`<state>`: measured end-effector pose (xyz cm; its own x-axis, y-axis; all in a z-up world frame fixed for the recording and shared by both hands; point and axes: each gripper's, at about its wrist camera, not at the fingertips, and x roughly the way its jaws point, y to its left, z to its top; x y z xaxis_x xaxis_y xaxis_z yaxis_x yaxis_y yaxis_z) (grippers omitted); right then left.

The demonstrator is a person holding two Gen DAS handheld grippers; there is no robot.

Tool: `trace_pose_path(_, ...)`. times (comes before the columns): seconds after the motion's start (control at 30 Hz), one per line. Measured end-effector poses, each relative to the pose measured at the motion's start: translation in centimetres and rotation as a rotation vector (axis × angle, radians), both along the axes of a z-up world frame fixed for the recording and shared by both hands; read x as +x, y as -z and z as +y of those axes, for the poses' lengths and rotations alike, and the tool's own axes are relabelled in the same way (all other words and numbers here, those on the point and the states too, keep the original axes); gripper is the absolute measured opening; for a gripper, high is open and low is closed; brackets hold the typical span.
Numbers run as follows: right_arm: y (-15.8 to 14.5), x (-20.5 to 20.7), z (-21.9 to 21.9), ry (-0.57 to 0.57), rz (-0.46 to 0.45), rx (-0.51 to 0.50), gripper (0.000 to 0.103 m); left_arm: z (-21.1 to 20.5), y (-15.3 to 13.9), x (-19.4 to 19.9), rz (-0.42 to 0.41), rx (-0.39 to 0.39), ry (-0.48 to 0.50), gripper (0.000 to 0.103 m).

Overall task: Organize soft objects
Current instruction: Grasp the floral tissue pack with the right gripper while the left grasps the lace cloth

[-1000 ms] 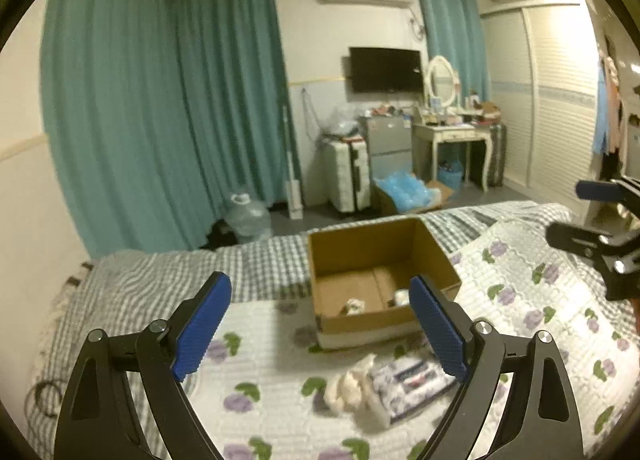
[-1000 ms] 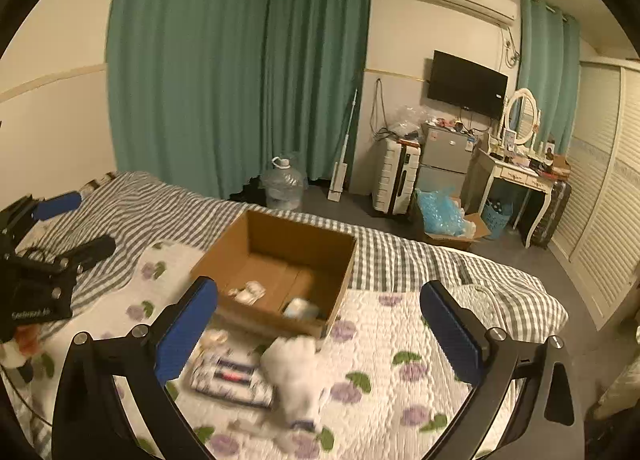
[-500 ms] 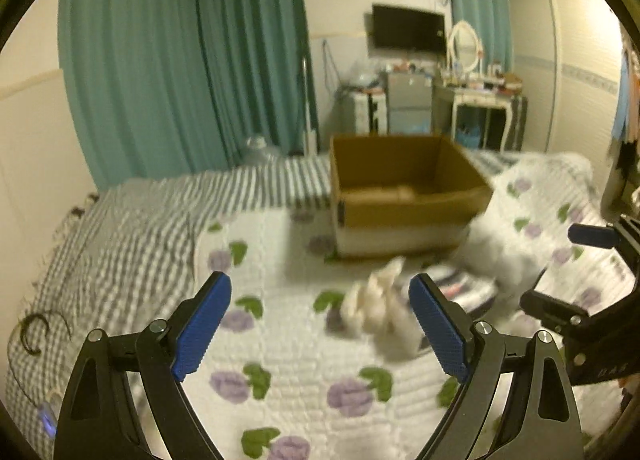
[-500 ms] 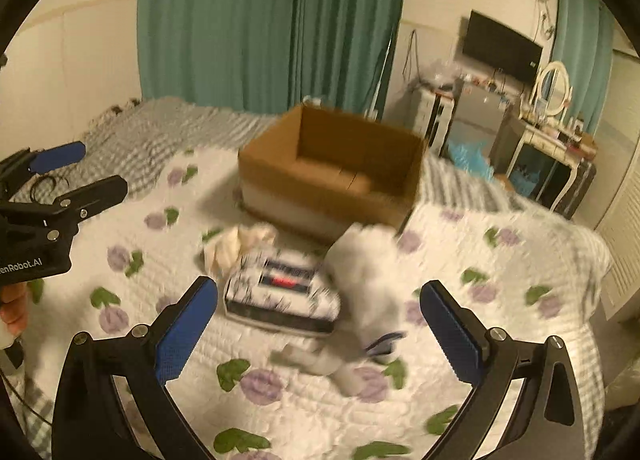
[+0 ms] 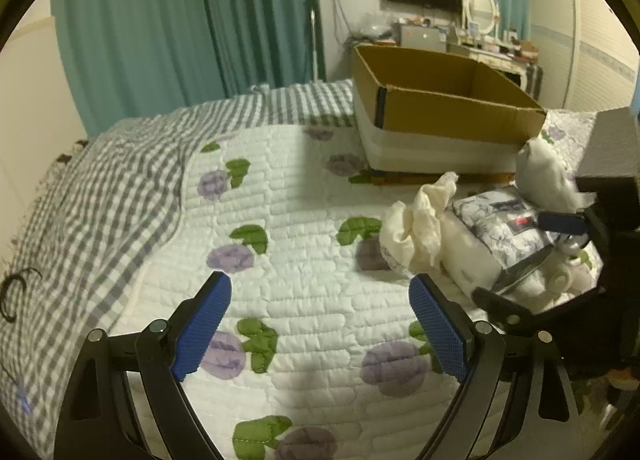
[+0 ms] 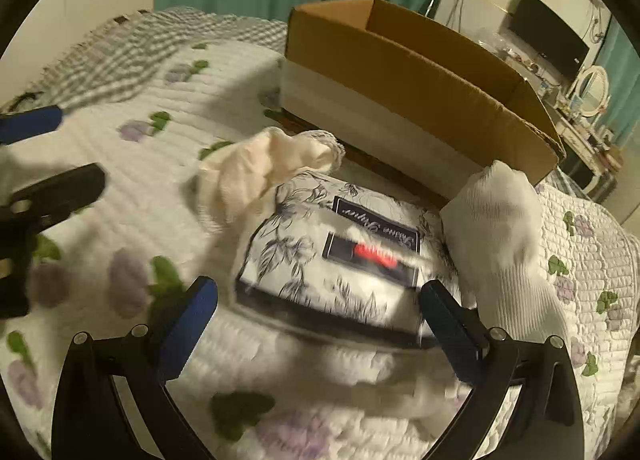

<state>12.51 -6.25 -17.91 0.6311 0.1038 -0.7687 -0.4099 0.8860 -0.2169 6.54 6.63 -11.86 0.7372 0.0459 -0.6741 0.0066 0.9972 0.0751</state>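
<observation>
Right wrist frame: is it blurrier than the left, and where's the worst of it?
Right wrist view: yes, motion-smeared; the tissue pack label and the quilt are streaked, the box softer. Left wrist view: sharp, quilt stitching crisp, a broad shadow across the quilt centre. Both: dim warm light, fisheye bending.
</observation>
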Motion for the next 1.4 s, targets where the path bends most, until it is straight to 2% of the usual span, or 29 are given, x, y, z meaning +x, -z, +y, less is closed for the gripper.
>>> trace_pose_path(0.33,1.4,1.8,0.0,0.024,0.003,0.004,0.101,-1.1,1.5,1.9,0.031,0.013,0.015,0.092)
trace_pose_path(0.53,0.5,1.8,-1.6,0.042,0.002,0.101,0.085,-1.4,2.3,4.1,0.089,-0.070,0.045,0.091)
trace_pose_path(0.6,0.1,1.6,-1.9,0.036,-0.003,0.135,0.074,-1.4,2.3,4.6,0.096,-0.105,0.055,0.091)
trace_pose_path(0.73,-0.7,0.8,-2.3,0.025,-0.028,0.166,0.065,-1.3,2.3,4.9,0.092,-0.154,0.079,0.090)
trace_pose_path(0.77,-0.8,0.7,-2.5,0.030,-0.036,0.177,0.063,-1.4,2.4,4.9,0.091,-0.146,0.077,0.090)
trace_pose_path(0.87,-1.8,0.5,-3.4,0.053,-0.047,0.228,0.058,-2.2,2.6,4.9,0.081,-0.038,0.069,0.090)
trace_pose_path(1.0,-2.5,0.6,-4.5,0.081,-0.055,0.283,0.055,-3.7,3.1,5.3,0.086,-0.019,0.114,0.090)
trace_pose_path(1.1,-2.5,0.6,-4.5,0.083,-0.057,0.287,0.054,-4.5,3.5,6.2,0.089,-0.017,0.136,0.090)
trace_pose_path(1.27,-2.5,0.5,-4.7,0.083,-0.058,0.289,0.054,-4.0,5.1,8.4,0.151,-0.099,0.134,0.058)
trace_pose_path(1.3,-2.5,0.5,-4.8,0.084,-0.059,0.292,0.054,-3.8,5.4,8.7,0.165,-0.129,0.137,0.047)
trace_pose_path(1.37,-2.5,0.4,-4.9,0.081,-0.062,0.292,0.054,-3.3,5.5,8.6,0.163,-0.167,0.137,0.044)
trace_pose_path(1.4,-2.5,0.3,-4.9,0.080,-0.061,0.296,0.054,-3.2,5.3,8.5,0.157,-0.172,0.138,0.034)
